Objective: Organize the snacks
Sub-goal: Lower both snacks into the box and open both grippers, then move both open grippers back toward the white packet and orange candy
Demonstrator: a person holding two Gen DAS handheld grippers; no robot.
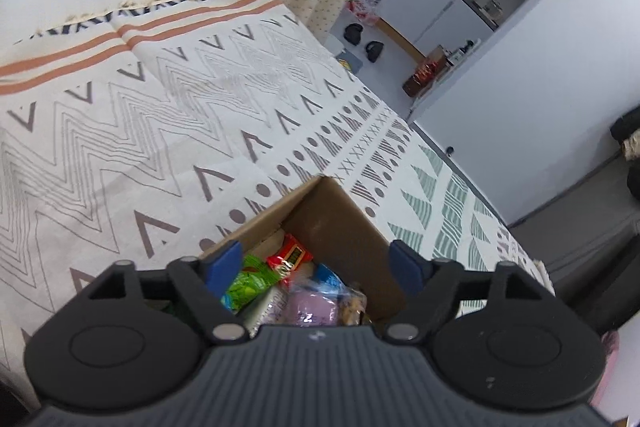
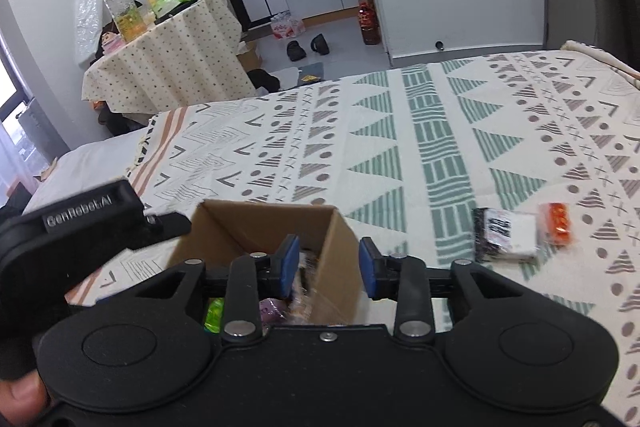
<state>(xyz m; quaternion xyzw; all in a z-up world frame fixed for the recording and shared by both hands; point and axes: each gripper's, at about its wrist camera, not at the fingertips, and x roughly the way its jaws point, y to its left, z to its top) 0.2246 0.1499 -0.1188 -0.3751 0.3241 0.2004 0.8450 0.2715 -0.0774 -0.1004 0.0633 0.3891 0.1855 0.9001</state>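
Note:
An open cardboard box (image 1: 344, 227) stands on the patterned blanket (image 1: 160, 107). Inside it lie a green packet (image 1: 248, 283), a red packet (image 1: 290, 257), a blue one (image 1: 330, 277) and a purple one (image 1: 312, 309). My left gripper (image 1: 316, 263) hangs open above them with nothing between its pads. My right gripper (image 2: 329, 263) is open too and straddles the right wall of the box (image 2: 256, 227); its pads do not press on the wall. A black-and-white packet (image 2: 506, 235) and an orange packet (image 2: 558, 223) lie on the blanket to the right of the box.
The left gripper's body (image 2: 80, 223) reaches in beside the box, and a thumb (image 2: 20, 395) shows at the lower left. A small table (image 2: 172, 59) with a dotted cloth carries bottles (image 2: 120, 7). Shoes (image 2: 308, 47) lie on the floor before a kitchen.

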